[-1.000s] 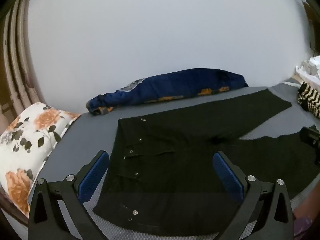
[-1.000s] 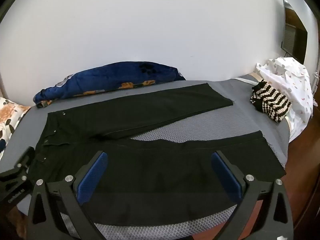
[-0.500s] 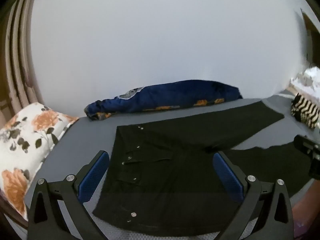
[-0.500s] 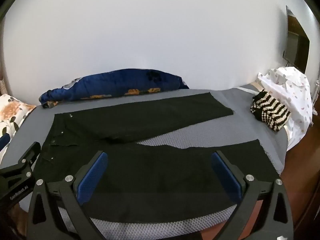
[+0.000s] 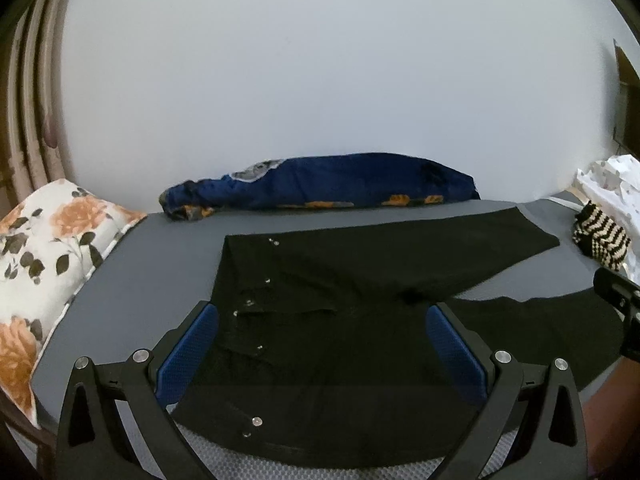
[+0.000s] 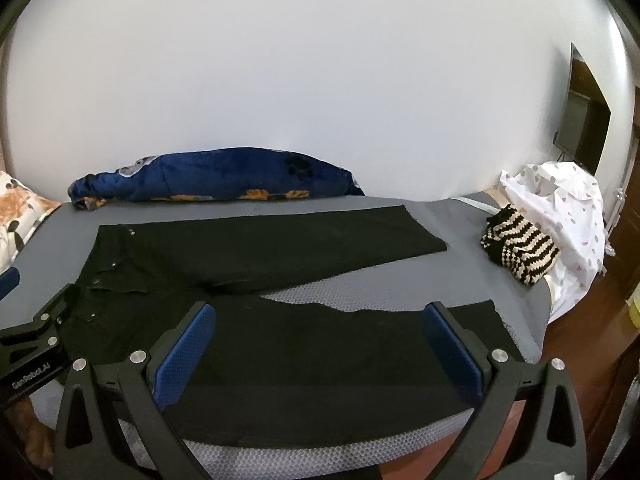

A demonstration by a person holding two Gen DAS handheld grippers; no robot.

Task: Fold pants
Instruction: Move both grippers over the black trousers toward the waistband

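Left wrist view: the left gripper (image 5: pixel 320 344) hangs with its blue pads spread wide and nothing between them. The black pants (image 5: pixel 328 320) fill the lower centre of the frame, spread flat on the grey bed (image 5: pixel 132 292); the waistband with its silver snaps sits at centre left, and one leg runs toward the upper right. A floral pillow (image 5: pixel 48 264) occupies the left edge, a rolled blue blanket (image 5: pixel 320 180) lies along the wall at centre, and a striped knit item (image 5: pixel 600 238) sits at the right edge. Part of the other tool pokes in at the far right.

Right wrist view: the right gripper (image 6: pixel 316 346) is likewise released, jaws apart and holding nothing. The pants cover the lower half of the frame, the two legs splayed in a V with bare mesh sheet between them; the near leg's hem ends at lower right, close to the bed's edge. A white spotted cloth (image 6: pixel 568 216) is heaped at the right, just behind the striped item.

Judged from this, no fold has begun. The risks: pinching only the top layer, so the leg drags unevenly; catching the mesh sheet along with the cloth; or letting the near hem slide off the bed's edge.
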